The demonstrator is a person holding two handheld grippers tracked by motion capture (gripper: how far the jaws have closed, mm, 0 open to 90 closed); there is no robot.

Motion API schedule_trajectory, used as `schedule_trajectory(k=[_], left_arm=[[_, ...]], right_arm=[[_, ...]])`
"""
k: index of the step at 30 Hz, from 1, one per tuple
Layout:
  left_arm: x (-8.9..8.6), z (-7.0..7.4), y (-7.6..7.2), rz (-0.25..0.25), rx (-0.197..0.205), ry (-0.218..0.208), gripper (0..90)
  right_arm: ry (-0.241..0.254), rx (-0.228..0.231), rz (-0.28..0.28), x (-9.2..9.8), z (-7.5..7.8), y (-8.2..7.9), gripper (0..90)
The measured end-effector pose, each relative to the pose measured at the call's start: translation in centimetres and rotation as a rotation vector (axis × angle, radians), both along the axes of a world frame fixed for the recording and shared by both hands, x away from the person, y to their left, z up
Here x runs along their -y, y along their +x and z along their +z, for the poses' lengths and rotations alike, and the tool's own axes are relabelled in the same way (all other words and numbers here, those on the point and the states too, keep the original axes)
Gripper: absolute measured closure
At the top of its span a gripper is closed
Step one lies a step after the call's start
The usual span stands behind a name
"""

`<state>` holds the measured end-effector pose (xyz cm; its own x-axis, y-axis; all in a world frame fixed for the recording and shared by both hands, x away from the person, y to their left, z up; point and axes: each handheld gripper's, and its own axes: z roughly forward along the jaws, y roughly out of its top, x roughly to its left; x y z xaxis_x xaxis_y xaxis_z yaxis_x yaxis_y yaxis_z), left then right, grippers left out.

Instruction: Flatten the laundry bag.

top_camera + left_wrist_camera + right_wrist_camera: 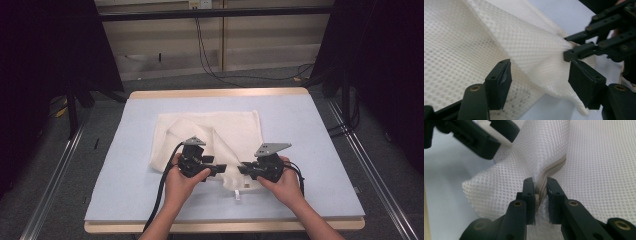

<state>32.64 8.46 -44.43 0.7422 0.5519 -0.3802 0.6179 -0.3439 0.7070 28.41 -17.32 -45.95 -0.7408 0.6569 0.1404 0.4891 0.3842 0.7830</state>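
A white mesh bag lies rumpled on the light blue table mat. At its near edge my right gripper is shut on the bag's beige zipper seam, lifting a fold of mesh. My left gripper is open, its jaws wide apart on either side of that raised fold, close to the right gripper. In the high view the left gripper and right gripper point toward each other, nearly tip to tip. The left gripper appears at the upper left of the right gripper view.
The mat covers a wooden table with a bare front strip. A small white tag sticks out of the bag's near edge. Black cables trail from the grippers. Dark stands and floor cables surround the table.
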Motion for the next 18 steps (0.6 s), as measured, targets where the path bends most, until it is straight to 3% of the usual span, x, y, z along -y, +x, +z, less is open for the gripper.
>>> schedule_trajectory(k=[6, 13, 16, 18], left_arm=[[0.0, 0.2, 0.6, 0.048, 0.012, -0.03, 37.4], [0.5, -0.2, 1.2, 0.061, 0.004, -0.05, 42.7], [0.7, -0.5, 1.5, 0.034, -0.017, -0.058, 56.0], [0.7, -0.4, 1.5, -0.005, -0.027, -0.052, 73.1]], right_arm=[[-0.007, 0.02, 0.037, -0.1, 0.0, -0.9, 78.8], [-0.005, 0.023, 0.067, -0.1, -0.1, -1.7, 78.7], [-0.005, 0.022, 0.074, -0.1, -0.1, -1.8, 78.0], [-0.01, 0.019, 0.072, -0.2, -0.1, -1.8, 77.2]])
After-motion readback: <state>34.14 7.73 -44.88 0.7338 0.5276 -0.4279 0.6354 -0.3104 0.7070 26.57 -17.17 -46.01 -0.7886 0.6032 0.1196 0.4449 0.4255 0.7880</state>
